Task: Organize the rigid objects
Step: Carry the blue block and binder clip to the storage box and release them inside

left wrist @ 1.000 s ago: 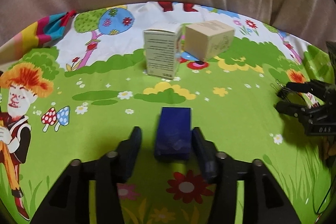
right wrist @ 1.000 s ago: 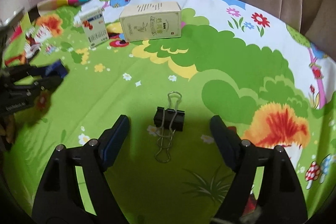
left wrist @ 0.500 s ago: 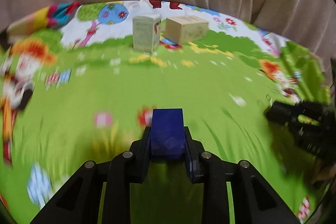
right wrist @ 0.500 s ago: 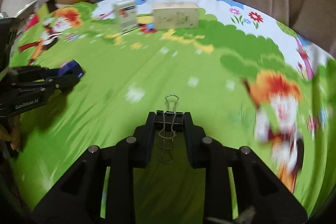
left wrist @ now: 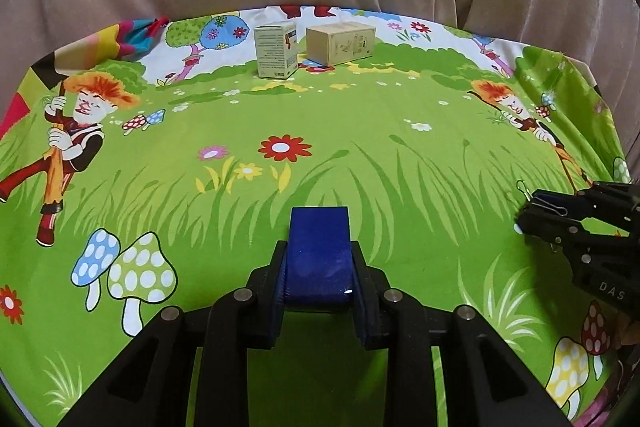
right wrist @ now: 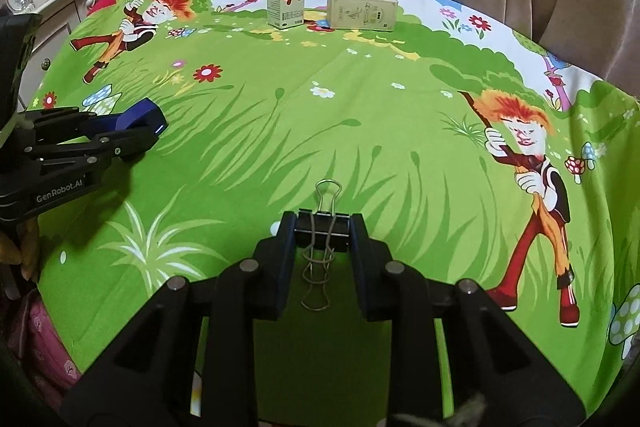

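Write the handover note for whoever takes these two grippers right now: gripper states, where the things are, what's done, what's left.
Left gripper: shut on the blue box, near edge of the cloth.
Right gripper: shut on the black binder clip, wire handles pointing fore and aft.
At the far edge: white carton upright, tan carton lying beside it, apart.
Done: both items gripped.
Left: probably place both near the cartons, then release.

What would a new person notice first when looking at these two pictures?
First the bright cartoon cloth with grass, flowers and mushrooms, which covers the whole surface. Next, in the foreground, the left gripper is shut on a dark blue box, and the right gripper is shut on a black binder clip. Two cardboard boxes stand at the far edge.
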Tool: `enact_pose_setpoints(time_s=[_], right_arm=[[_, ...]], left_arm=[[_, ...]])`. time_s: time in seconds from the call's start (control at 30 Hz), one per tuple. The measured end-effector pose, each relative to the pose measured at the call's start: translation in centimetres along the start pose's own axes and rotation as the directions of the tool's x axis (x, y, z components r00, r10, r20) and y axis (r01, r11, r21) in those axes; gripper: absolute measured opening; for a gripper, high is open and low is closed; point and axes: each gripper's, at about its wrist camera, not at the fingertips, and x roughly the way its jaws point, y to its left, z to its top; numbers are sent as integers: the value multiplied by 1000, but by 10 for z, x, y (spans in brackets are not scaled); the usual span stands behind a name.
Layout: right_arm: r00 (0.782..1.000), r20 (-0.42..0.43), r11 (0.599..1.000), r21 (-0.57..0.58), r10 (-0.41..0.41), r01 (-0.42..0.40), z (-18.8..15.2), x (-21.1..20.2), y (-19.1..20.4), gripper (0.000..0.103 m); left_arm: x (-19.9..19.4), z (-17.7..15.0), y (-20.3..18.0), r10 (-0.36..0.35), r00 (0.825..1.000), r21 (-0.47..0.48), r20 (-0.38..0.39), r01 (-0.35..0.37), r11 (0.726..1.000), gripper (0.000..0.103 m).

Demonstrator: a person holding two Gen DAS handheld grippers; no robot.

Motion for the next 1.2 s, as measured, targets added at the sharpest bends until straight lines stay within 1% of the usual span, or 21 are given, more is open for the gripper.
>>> enact_pose_setpoints(time_s=[0.07,0.1,0.13,0.17,0.2,0.23,0.27,0.3,0.33,0.37,0.4,0.43,0.5,0.63,0.67,0.7,0.83,0.97,1.03,1.13,1.2], right_arm=[[1000,-1,999,35,12,-12,1,-1,-4,30],[1000,19,997,75,7,-8,1,-10,-7,30],[998,63,995,98,2,-9,1,-23,-8,30],[988,153,993,119,-11,-8,4,-49,-6,30],[974,225,992,124,-37,9,6,-71,-3,30],[944,322,992,126,-68,28,11,-103,1,30],[912,403,991,128,-76,26,14,-129,5,30],[850,518,991,130,-100,37,18,-168,11,30],[806,580,990,127,-122,59,19,-192,17,30],[744,652,989,120,-143,85,19,-219,26,30],[664,730,986,113,-163,118,17,-249,36,30],[617,767,984,110,-173,140,15,-266,44,30],[544,822,981,89,-171,174,12,-293,60,30],[485,859,976,74,-166,203,3,-309,81,30],[473,865,975,74,-167,209,1,-311,86,30],[462,871,975,71,-163,210,-1,-313,89,30],[470,873,978,35,-131,207,2,-318,103,30],[510,856,984,-11,-81,176,3,-311,110,30],[542,839,988,-43,-45,150,6,-303,118,30],[568,823,990,-86,6,114,7,-295,131,30],[580,813,987,-123,43,99,8,-290,143,30]], left_arm=[[-7,-1,0,10,1000,-20,-10,-10,1000,28],[-24,0,-1,-7,1000,-47,27,8,999,28],[-44,2,-3,-11,996,-55,85,15,998,28],[-67,6,-8,9,988,-45,156,-2,999,28],[-96,11,-14,36,969,-31,244,-29,999,28],[-124,16,-18,49,943,-27,329,-42,999,28],[-153,21,-21,60,908,-29,415,-52,998,28],[-183,25,-25,72,861,-31,503,-66,997,28],[-209,27,-29,84,813,-30,576,-82,996,28],[-233,28,-33,92,762,-31,641,-95,995,28],[-255,26,-37,99,707,-36,700,-103,994,28],[-270,25,-40,97,670,-37,736,-104,994,29],[-287,23,-44,84,643,-32,762,-93,995,29],[-303,11,-45,89,610,-36,787,-97,995,29],[-307,8,-46,93,604,-38,792,-104,994,29],[-310,7,-45,97,604,-37,791,-110,993,29],[-315,-2,-35,101,620,-46,778,-104,993,29],[-311,-15,-20,116,660,-69,743,-98,993,29],[-307,-24,-10,133,678,-87,723,-102,991,29],[-303,-35,5,164,698,-120,697,-112,986,29],[-302,-43,18,186,711,-151,678,-113,982,29]])
